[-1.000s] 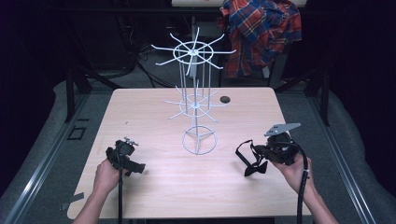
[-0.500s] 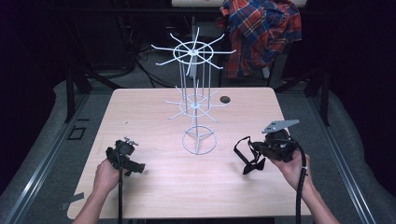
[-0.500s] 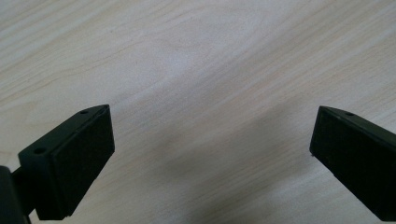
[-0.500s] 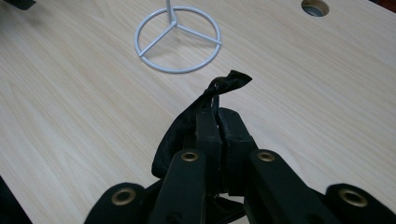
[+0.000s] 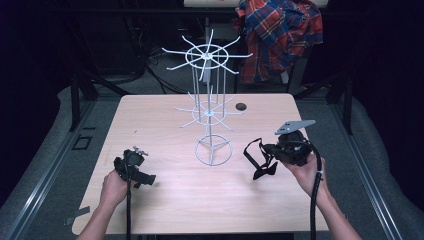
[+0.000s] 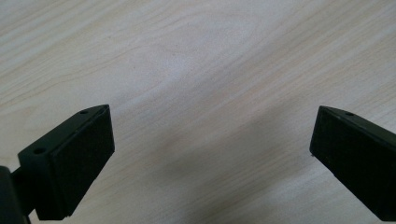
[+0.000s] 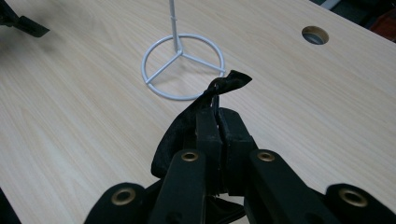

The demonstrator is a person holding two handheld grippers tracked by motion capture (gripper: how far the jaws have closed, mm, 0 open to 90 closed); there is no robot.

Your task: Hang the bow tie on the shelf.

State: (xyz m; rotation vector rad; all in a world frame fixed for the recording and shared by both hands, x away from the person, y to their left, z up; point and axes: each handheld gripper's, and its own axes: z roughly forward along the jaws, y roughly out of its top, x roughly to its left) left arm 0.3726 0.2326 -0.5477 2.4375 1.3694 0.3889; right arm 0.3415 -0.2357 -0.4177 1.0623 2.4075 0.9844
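- The black fabric strap with loops [image 5: 260, 160] hangs from the right gripper [image 5: 274, 152] just above the pale wooden bench [image 5: 150, 125], right of the white wire display stand [image 5: 210, 112]; in the right gripper view the jaws are clenched on a fold of the strap [image 7: 205, 116] with a loose tip poking past them
- The step in hand looks like carrying the strap to hang it on a wire arm of the stand, so keep the pinch firm, lift high enough that a loop opens under its own weight, and approach an arm end-on (the thin prongs could snag the fabric)
- The left gripper [image 5: 135, 172] rests low near the bench's left front, jaws spread wide over bare wood [image 6: 210, 93], holding nothing; it could steady the stand's ring base [image 7: 183, 65]
- Against the earlier frames the right gripper has drifted slightly toward the stand, while the left gripper has stayed put
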